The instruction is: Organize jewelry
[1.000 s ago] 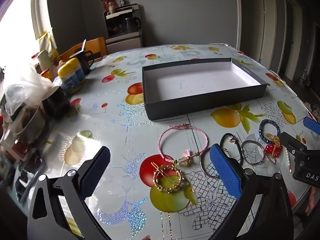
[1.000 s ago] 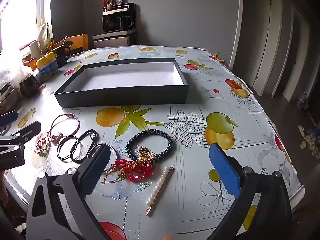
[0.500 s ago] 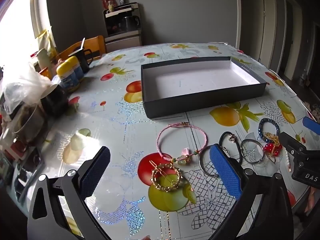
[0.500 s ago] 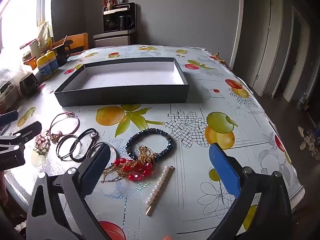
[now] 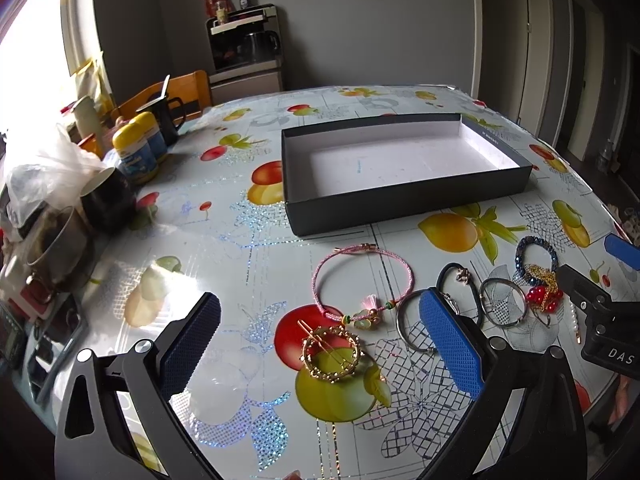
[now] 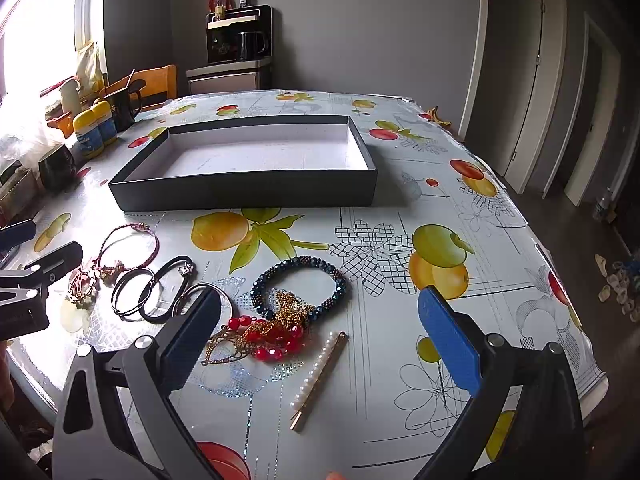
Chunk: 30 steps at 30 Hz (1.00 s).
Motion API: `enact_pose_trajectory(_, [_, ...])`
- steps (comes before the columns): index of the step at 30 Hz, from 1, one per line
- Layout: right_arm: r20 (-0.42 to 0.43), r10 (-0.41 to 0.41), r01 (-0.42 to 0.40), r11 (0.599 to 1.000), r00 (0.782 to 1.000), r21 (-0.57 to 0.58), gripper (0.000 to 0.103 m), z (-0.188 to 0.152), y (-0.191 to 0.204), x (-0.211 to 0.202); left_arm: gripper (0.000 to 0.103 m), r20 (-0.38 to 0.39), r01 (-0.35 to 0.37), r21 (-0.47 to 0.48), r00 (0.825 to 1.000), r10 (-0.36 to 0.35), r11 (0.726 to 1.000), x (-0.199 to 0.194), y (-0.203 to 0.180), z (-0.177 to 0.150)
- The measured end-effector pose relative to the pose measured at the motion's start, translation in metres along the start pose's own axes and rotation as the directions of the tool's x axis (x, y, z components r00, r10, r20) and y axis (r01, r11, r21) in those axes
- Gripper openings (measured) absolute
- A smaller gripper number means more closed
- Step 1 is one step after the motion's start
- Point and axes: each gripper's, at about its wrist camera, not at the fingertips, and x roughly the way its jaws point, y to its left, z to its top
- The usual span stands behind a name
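A shallow dark box (image 5: pixel 400 200) (image 6: pixel 248 192) with a white inside lies empty mid-table. Before it the jewelry is spread out: a pink cord bracelet (image 5: pixel 362 276) (image 6: pixel 128 246), a gold ring hair clip (image 5: pixel 332 354), silver bangles (image 5: pixel 502 302), a black cord bracelet (image 6: pixel 170 294), a dark beaded bracelet (image 6: pixel 300 286), a gold chain with red beads (image 6: pixel 272 334) and a pearl hair pin (image 6: pixel 318 374). My left gripper (image 5: pixel 320 344) hovers open over the gold clip. My right gripper (image 6: pixel 318 342) hovers open over the red beads and pearl pin. Neither holds anything.
The fruit-print tablecloth (image 6: pixel 440 184) covers the table. Yellow-capped bottles (image 5: pixel 134 152), a black jug (image 5: pixel 170 118), cups and a plastic bag (image 5: pixel 48 176) crowd the left edge. A wooden chair (image 5: pixel 188 90) and a coffee machine (image 6: pixel 236 38) stand behind. The table's right edge drops to the floor.
Both views have shifted only slightly; the left gripper has drifted a little nearer the gold clip. Nothing was grasped or moved.
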Motion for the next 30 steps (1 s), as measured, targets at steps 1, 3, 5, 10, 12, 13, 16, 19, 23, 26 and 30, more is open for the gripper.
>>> enact_pose_trajectory(1, [0.0, 0.0, 0.0, 1.0, 1.0, 0.0, 0.097, -0.0001, 0.0001, 0.0, 0.101, 0.0, -0.001, 0.0, 1.0, 0.001, 1.0, 0.0, 0.0, 0.0])
enact_pose_trajectory(3, [0.0, 0.0, 0.0, 1.0, 1.0, 0.0, 0.097, 0.0005, 0.0002, -0.0001, 0.101, 0.0, 0.0, 0.0, 1.0, 0.0, 1.0, 0.0001, 0.0, -0.0002])
enact_pose_trajectory(5, [0.0, 0.0, 0.0, 1.0, 1.0, 0.0, 0.097, 0.0001, 0.0001, 0.0001, 0.101, 0.0, 0.001, 0.0, 1.0, -0.001, 1.0, 0.0002, -0.0003, -0.0003])
enact_pose_trajectory(10, [-0.001, 0.0, 0.0, 1.0, 1.0, 0.0, 0.097, 0.0008, 0.0003, 0.0, 0.101, 0.001, 0.003, -0.001, 1.0, -0.003, 1.0, 0.0006, -0.0003, 0.0001])
enact_pose_trajectory(12, [-0.002, 0.001, -0.001, 1.0, 1.0, -0.001, 0.098, 0.0005, 0.0003, 0.0, 0.101, 0.0, 0.001, 0.0, 1.0, -0.001, 1.0, 0.0009, -0.001, 0.0])
enact_pose_trajectory(13, [-0.001, 0.0, 0.0, 1.0, 1.0, -0.001, 0.098, 0.0003, 0.0004, 0.0, 0.101, 0.0, 0.003, -0.001, 1.0, -0.003, 1.0, 0.0008, -0.0005, 0.0])
enact_pose_trajectory(16, [-0.001, 0.0, 0.0, 1.0, 1.0, 0.0, 0.098, 0.0006, 0.0005, 0.0, 0.101, 0.0, 0.002, -0.003, 1.0, -0.002, 1.0, 0.0009, -0.0003, 0.0001])
enact_pose_trajectory(19, [-0.002, -0.001, 0.001, 1.0, 1.0, -0.002, 0.098, 0.0001, 0.0006, 0.0002, 0.101, 0.0, 0.003, -0.002, 1.0, -0.003, 1.0, 0.0005, -0.0013, 0.0001])
enact_pose_trajectory(23, [-0.002, -0.002, 0.002, 1.0, 1.0, -0.002, 0.098, -0.0001, 0.001, 0.0003, 0.101, -0.001, 0.004, -0.002, 1.0, -0.004, 1.0, 0.0007, -0.0019, -0.0001])
enact_pose_trajectory(26, [-0.001, -0.002, 0.002, 1.0, 1.0, -0.002, 0.098, 0.0, 0.0011, 0.0004, 0.101, 0.0, 0.003, -0.003, 1.0, -0.003, 1.0, 0.0007, -0.0015, 0.0001])
enact_pose_trajectory(30, [-0.002, -0.002, 0.002, 1.0, 1.0, -0.002, 0.098, -0.0001, 0.0012, 0.0005, 0.101, 0.002, 0.005, -0.007, 1.0, -0.005, 1.0, -0.0011, -0.0027, 0.0])
